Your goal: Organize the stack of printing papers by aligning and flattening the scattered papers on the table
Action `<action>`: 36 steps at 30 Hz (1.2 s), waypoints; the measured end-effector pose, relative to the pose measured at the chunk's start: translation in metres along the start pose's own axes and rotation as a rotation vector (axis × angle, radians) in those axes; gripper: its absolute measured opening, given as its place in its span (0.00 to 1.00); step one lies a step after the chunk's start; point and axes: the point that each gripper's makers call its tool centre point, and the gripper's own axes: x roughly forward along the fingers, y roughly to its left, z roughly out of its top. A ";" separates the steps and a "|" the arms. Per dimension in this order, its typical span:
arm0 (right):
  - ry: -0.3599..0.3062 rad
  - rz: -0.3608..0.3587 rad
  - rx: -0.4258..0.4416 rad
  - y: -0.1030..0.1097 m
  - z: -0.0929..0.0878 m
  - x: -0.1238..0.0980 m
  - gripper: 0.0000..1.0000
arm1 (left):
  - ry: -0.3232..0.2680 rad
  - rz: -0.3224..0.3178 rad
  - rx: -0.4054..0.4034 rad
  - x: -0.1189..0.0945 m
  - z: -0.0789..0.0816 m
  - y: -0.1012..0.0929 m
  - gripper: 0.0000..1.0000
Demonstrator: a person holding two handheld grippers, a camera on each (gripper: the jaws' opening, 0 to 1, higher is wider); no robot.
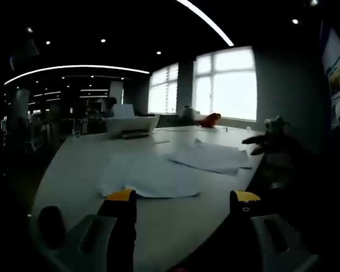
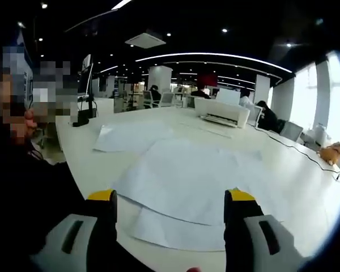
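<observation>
Loose papers [image 2: 187,181] are spread unaligned across the white worktop [image 2: 283,164], both the left gripper [image 1: 184,198] and right gripper [image 2: 170,198] are held open and empty, and sheets could be creased if pushed unevenly.

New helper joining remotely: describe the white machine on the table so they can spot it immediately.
Start at the big white table and look past the scattered papers to its far end. The printer sits there: a boxy white unit, the only raised thing among flat sheets.
</observation>
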 end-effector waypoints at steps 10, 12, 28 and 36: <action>-0.007 0.004 0.005 0.002 0.001 0.001 0.72 | 0.001 0.001 -0.002 -0.001 -0.002 0.001 0.70; -0.010 0.004 0.008 0.002 0.002 0.001 0.72 | 0.001 0.001 -0.003 -0.002 -0.002 0.001 0.70; -0.028 0.016 -0.010 0.005 0.007 0.005 0.72 | 0.004 0.000 -0.005 0.000 -0.004 0.001 0.70; -0.036 0.018 -0.022 0.003 0.014 0.009 0.72 | 0.000 -0.002 -0.002 0.000 -0.004 0.000 0.70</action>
